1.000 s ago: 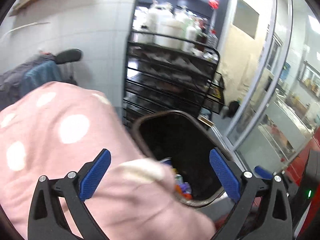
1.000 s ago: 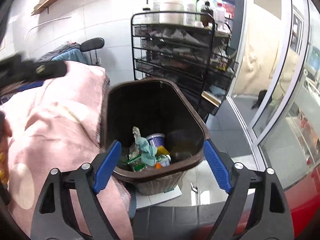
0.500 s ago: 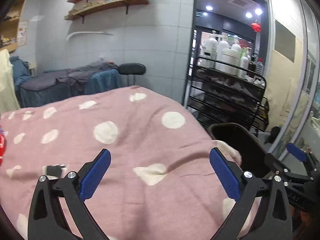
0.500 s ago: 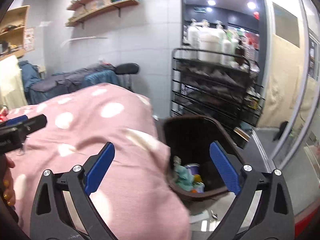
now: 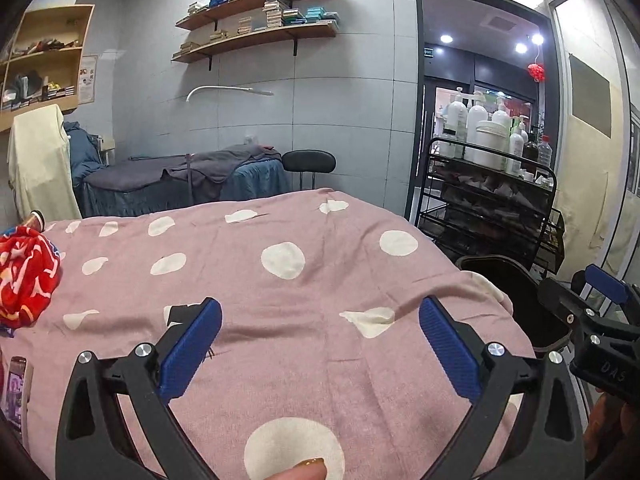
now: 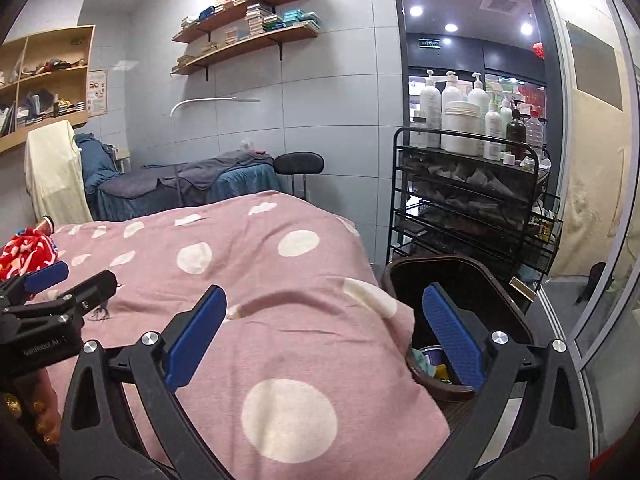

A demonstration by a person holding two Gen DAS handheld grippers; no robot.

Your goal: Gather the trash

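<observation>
Two handheld grippers are hovering over a bed draped in one pink blanket (image 5: pixel 320 280) dotted with white circles. The left gripper (image 5: pixel 320 344) is holding its two blue-padded fingers (image 5: pixel 190 354) wide apart with nothing between them but blanket; the right gripper (image 6: pixel 324 336) is likewise spreading its two fingers, gripping nothing. One dark brown trash bin (image 6: pixel 516 316) is standing on the floor just beside the bed's right edge, below one black wire cart (image 6: pixel 472 208). In the right wrist view the bin is sitting behind the right-hand finger, which is overlapping its opening, while the left-hand finger is lying over the blanket; several scraps of trash (image 6: pixel 430 362), among them a pale green piece and a small purple-rimmed cup, are showing at the bin's bottom just left of that finger. In the left wrist view the bin (image 5: pixel 508 300) is lying well to the right, outside the open fingers, partly hidden by the right gripper (image 5: pixel 604 312). One small black item (image 5: pixel 182 312) is resting on the blanket right behind the left-hand finger; what it is cannot be told. One red patterned cloth (image 5: pixel 24 276) is bunching at the bed's far left. Two wooden wall shelves (image 5: pixel 260 38) are carrying stacked boxes, and roughly ten bottles and jars (image 6: pixel 464 116) are crowding the cart's top.
</observation>
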